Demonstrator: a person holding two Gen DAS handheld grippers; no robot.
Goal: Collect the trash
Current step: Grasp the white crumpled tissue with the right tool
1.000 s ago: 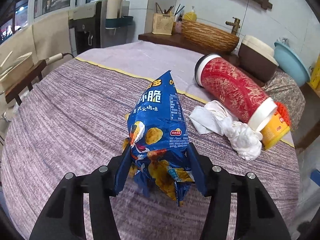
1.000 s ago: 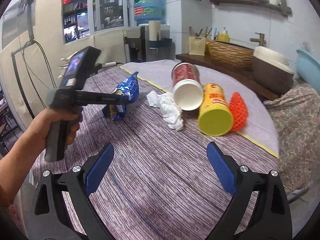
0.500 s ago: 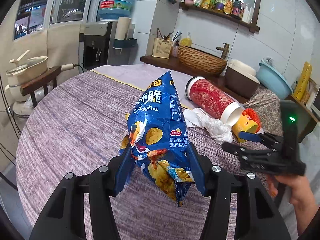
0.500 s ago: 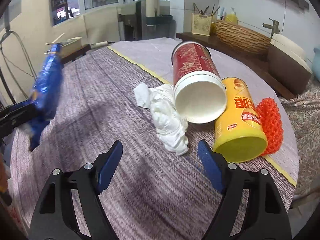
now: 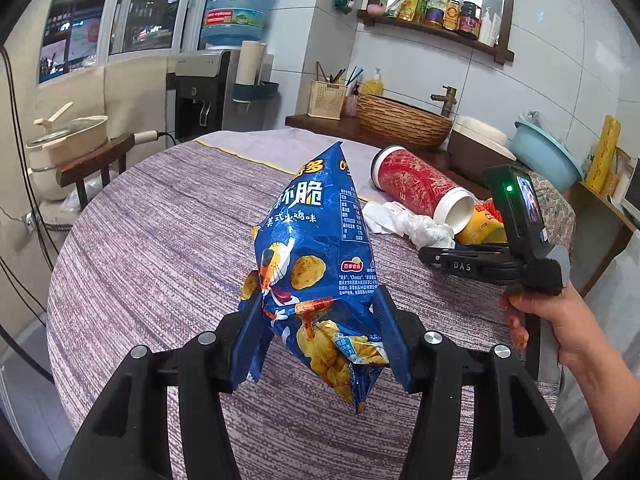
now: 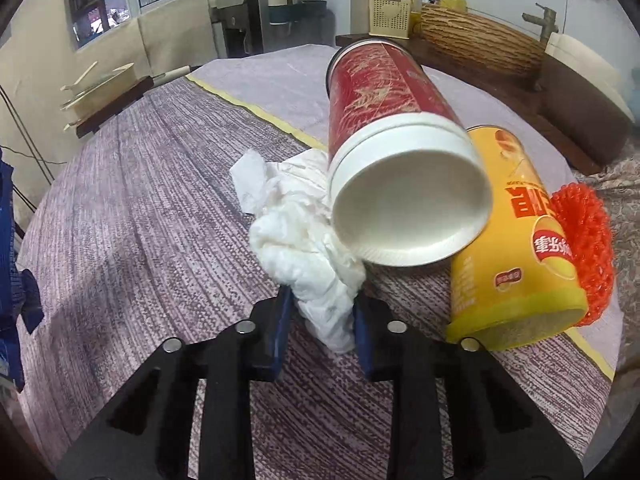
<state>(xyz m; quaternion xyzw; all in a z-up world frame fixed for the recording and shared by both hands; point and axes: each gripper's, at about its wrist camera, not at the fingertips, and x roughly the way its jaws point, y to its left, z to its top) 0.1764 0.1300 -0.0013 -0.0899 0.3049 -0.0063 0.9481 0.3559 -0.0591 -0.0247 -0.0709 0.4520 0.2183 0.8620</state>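
The left gripper (image 5: 316, 340) is clenched on a blue snack bag (image 5: 320, 248), its pads pressing the bag's lower sides. The bag is held up off the bench (image 5: 160, 248), long axis running from its crumpled near end between the pads up and away to a pointed far corner, leaning slightly to the right.

The right gripper (image 6: 320, 328) points steeply down at the bench, its jaws closing on the near end of a crumpled white tissue (image 6: 304, 240); the tissue sits between the pads, which press its sides. The wad stretches from the gripper away to the far left, where a flatter flap lies on the cloth, and its right side touches the rim of a red canister (image 6: 384, 104).

The red canister lies on its side, its long axis running near to far, white open mouth toward the right wrist camera and tilted up, resting against a yellow chip can (image 6: 516, 240). The yellow can also lies on its side just right of it, long axis near to far, near end facing the camera. An orange foam net (image 6: 584, 236) touches the yellow can's right side.

In the left wrist view, a hand (image 5: 560, 320) holds the right gripper's handle at the right, near the tissue.
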